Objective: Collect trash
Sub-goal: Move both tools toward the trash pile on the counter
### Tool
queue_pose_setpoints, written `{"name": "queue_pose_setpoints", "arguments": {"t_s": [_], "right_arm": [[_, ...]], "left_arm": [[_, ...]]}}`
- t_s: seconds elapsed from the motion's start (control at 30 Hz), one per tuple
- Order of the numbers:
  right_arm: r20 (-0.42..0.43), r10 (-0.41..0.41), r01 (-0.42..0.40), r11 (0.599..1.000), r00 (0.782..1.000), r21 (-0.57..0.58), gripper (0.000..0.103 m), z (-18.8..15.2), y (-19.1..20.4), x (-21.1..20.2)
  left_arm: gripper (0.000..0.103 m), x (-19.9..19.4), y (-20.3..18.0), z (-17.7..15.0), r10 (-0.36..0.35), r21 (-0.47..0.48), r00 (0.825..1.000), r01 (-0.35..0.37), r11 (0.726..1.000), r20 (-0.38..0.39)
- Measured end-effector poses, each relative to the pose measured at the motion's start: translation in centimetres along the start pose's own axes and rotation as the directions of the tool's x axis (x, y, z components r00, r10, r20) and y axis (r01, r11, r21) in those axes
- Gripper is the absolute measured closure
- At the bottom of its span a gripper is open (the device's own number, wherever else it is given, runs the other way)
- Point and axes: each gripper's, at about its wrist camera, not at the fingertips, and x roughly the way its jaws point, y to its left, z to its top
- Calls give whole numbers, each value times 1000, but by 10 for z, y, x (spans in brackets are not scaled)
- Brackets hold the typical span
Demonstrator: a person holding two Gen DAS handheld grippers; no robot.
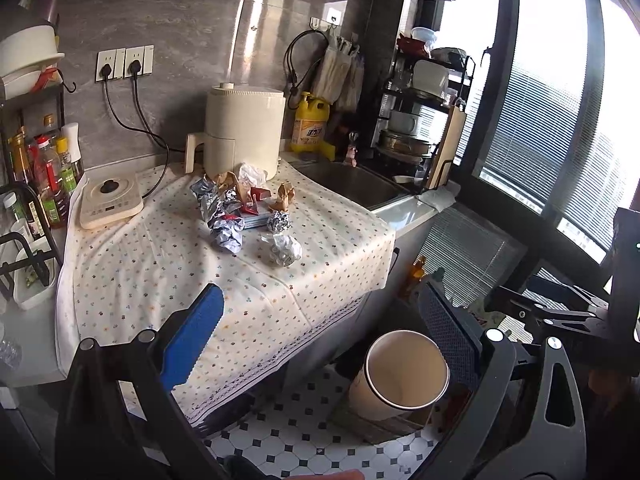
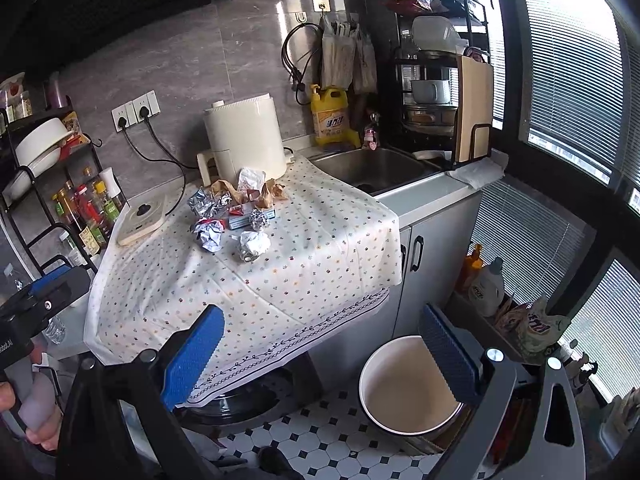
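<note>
Toward the far edge of the cloth-covered counter (image 1: pixel 168 276) sits the crumpled trash pile (image 1: pixel 244 208), ahead of both spread, empty tools, left gripper (image 1: pixel 320 332) and right gripper (image 2: pixel 320 332) about equally distant, bin (image 2: pixel 404 392) below right.

One bin (image 2: pixel 408 392) on the floor. One fryer (image 2: pixel 246 138), one cooktop (image 2: pixel 142 220), one yellow jug (image 2: pixel 330 116), one sink (image 2: pixel 372 170), one cutting board (image 2: pixel 474 108). Two wall plugs (image 2: pixel 134 116). Trash on the bench (image 2: pixel 280 280): about three foil wads (image 2: pixel 259 219), two white paper balls (image 2: pixel 210 236), roughly two brown paper scraps (image 2: pixel 272 194), one flat blue-grey box (image 2: pixel 246 220); the pile's back overlaps, exact count unclear. Two hand-held grippers: left (image 1: pixel 320 332), right (image 2: pixel 324 350).
</note>
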Motion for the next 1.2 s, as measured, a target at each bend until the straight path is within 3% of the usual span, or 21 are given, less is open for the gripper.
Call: {"name": "queue_pose_setpoints", "arguments": {"t_s": [1.2], "right_arm": [[12,33,-33,999,999,-24,8,3,9,-4]], "left_arm": [[6,-6,9,-5,24,1,1000,-24,1000,-19]]}}
